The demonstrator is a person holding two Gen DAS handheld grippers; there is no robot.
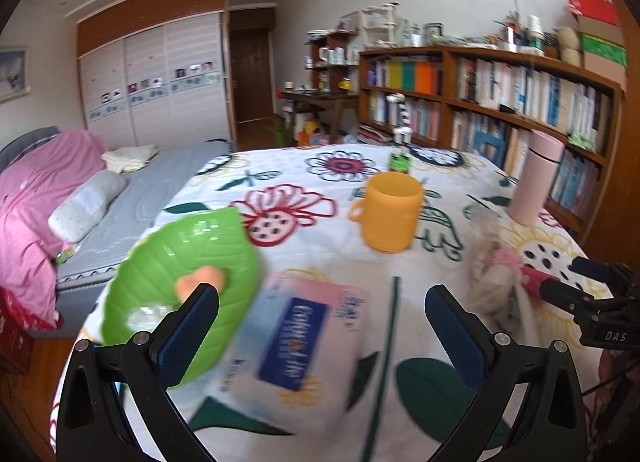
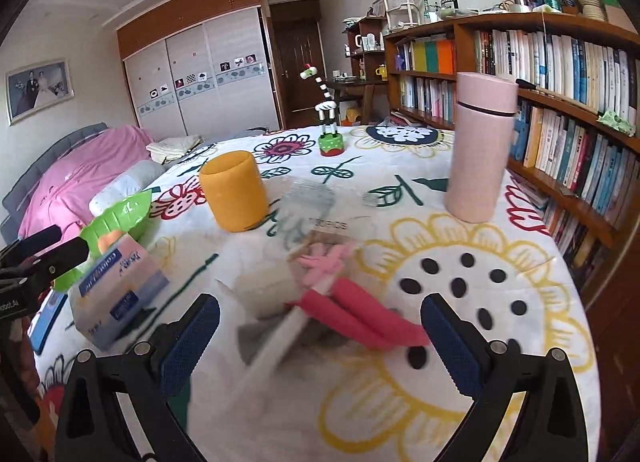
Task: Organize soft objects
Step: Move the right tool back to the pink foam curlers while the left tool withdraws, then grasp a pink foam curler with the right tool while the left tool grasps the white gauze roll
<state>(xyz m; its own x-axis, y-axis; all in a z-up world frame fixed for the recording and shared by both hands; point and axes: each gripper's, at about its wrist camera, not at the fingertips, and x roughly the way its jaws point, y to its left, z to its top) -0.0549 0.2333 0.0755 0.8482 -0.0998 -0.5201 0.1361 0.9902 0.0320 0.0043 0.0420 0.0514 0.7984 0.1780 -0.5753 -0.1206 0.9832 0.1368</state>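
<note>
A soft tissue pack with a blue label lies on the flowered cloth, just ahead of my open left gripper and between its fingers. In the right wrist view this tissue pack sits at the left, beside the left gripper. My right gripper is open around a clear plastic bag that holds pink-red soft pieces and a white stick. The left wrist view shows the bag at the right, with the right gripper at its edge. Both views are blurred.
A green leaf-shaped bowl holding a peach-coloured piece touches the tissue pack's left side. A yellow cup, a pink bottle and a striped giraffe toy stand farther back. A bookshelf lines the right, a bed the left.
</note>
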